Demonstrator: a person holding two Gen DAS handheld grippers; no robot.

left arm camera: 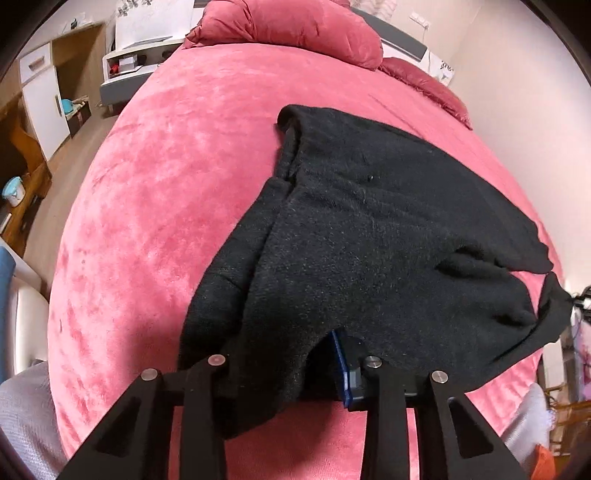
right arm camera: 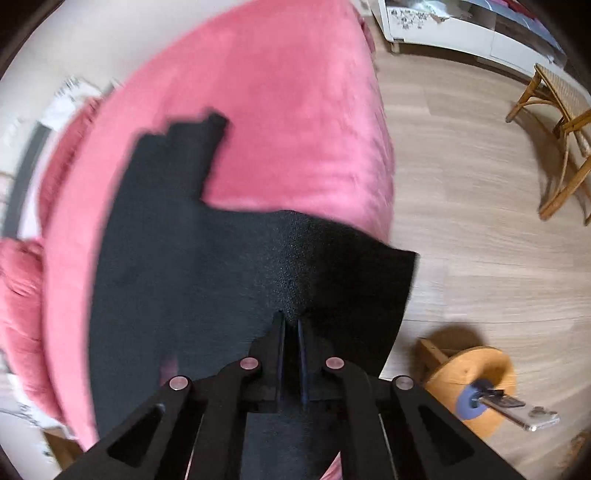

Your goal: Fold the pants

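Black fleece pants (left arm camera: pixel 369 236) lie on a pink bed (left arm camera: pixel 155 192), stretching away from me to the far end of the legs. My left gripper (left arm camera: pixel 295 369) holds the near edge of the pants; cloth drapes over its jaws and hides the left finger, while the blue-edged right finger (left arm camera: pixel 345 369) shows. In the blurred right wrist view the pants (right arm camera: pixel 192 266) spread over the bed (right arm camera: pixel 288 110), and my right gripper (right arm camera: pixel 291 328) is shut on their near edge, which is lifted and hangs past the bed side.
Pink pillows (left arm camera: pixel 288 26) lie at the head of the bed. A wooden cabinet (left arm camera: pixel 48 85) and nightstand (left arm camera: pixel 136 62) stand to the left. On the wood floor (right arm camera: pixel 480 206) are a rattan chair (right arm camera: pixel 561 122) and a round wooden stool (right arm camera: pixel 476 384).
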